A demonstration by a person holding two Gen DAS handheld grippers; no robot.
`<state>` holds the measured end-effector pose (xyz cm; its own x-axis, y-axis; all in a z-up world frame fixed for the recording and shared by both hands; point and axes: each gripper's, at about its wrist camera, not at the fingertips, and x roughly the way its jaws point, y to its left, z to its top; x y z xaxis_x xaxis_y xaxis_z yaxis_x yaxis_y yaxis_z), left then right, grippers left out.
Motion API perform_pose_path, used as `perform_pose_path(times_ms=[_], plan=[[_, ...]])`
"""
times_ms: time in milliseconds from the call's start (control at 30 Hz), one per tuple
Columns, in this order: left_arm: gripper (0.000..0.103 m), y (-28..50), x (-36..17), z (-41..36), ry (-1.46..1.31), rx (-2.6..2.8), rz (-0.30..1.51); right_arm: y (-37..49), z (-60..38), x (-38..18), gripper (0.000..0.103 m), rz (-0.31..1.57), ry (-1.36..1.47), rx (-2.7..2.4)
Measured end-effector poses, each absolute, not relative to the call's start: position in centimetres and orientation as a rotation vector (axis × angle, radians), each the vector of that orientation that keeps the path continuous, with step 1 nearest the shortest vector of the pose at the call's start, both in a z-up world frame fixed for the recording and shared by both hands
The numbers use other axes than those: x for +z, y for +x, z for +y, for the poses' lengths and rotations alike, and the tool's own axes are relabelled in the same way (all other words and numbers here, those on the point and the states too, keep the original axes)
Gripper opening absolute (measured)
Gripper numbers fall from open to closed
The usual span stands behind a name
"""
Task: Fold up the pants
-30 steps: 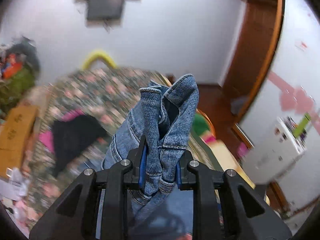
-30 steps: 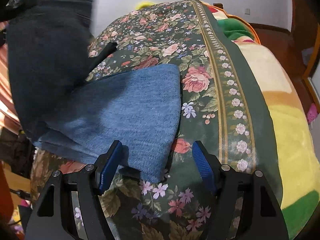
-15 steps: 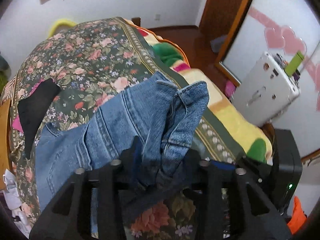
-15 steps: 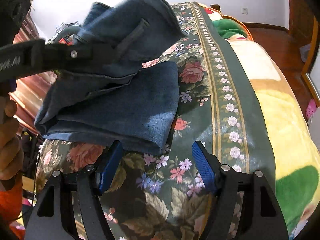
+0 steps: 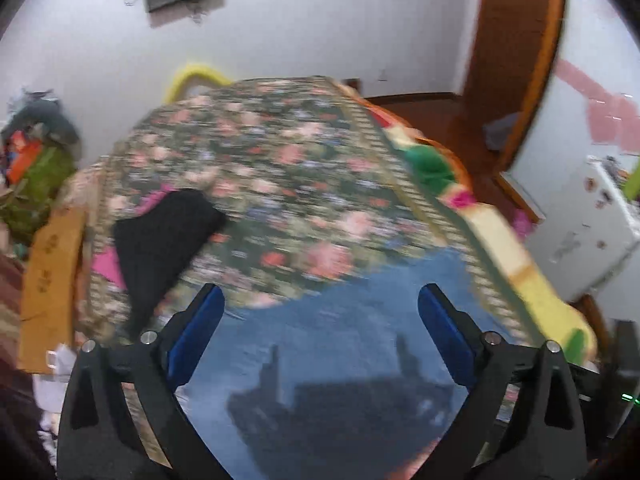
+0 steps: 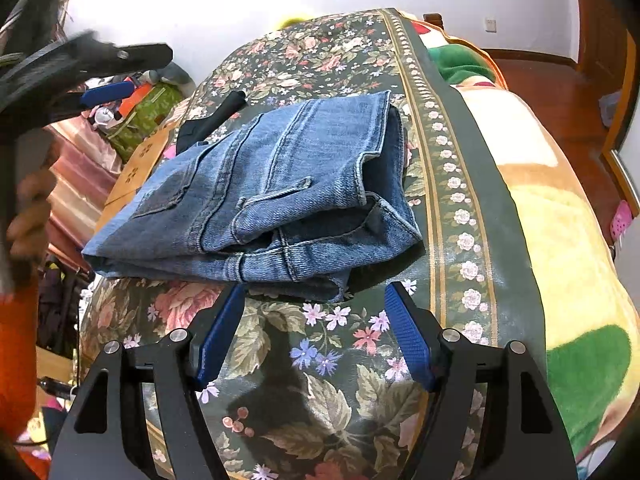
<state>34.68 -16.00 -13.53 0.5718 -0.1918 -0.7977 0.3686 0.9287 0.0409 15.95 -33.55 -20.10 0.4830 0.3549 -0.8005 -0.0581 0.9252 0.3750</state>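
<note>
Folded blue jeans [image 6: 256, 200] now lie on floral bed [image 6: 460, 184] | left gripper [image 5: 320, 316] just released them, jaws wide, empty | right gripper [image 6: 312, 332] open, empty, near jeans' edge | fold looks complete

The folded jeans [image 6: 280, 192] are faded blue denim with pale stitching. The bedspread [image 6: 460, 208] is dark green with pink roses and a cream flowered border; the blanket [image 6: 560, 240] underneath is yellow and green.

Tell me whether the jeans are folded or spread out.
Folded. The jeans lie as a compact stack of layers on the bed cover, and both sets of fingers are open, holding nothing.
</note>
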Motion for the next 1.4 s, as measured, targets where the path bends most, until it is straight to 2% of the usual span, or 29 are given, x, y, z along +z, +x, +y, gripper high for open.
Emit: perform_pose_path(times_ms=[233, 467, 533, 967, 1400], plan=[[0.101, 42.2, -18.7, -12.0, 0.349, -0.166, 1.018, 16.0, -31.9, -20.2, 0.069, 1.063, 0.32, 0.288], [0.102, 46.1, -28.7, -9.6, 0.464, -0.1, 1.26, 16.4, -29.5, -20.5, 0.069, 1.1, 0.279, 0.336], [0.103, 45.8, -30.2, -8.8, 0.461, -0.135, 1.278, 16.6, -29.1, -20.3, 0.069, 1.099, 0.269, 0.341], [0.103, 37.0, -28.5, 1.6, 0.199, -0.091, 1.19, 16.6, -28.5, -18.6, 0.069, 1.049, 0.214, 0.318], [0.103, 26.1, -24.7, 2.8, -0.013, -0.117, 1.179, 15.4, -27.6, -16.7, 0.069, 0.976, 0.237, 0.352]])
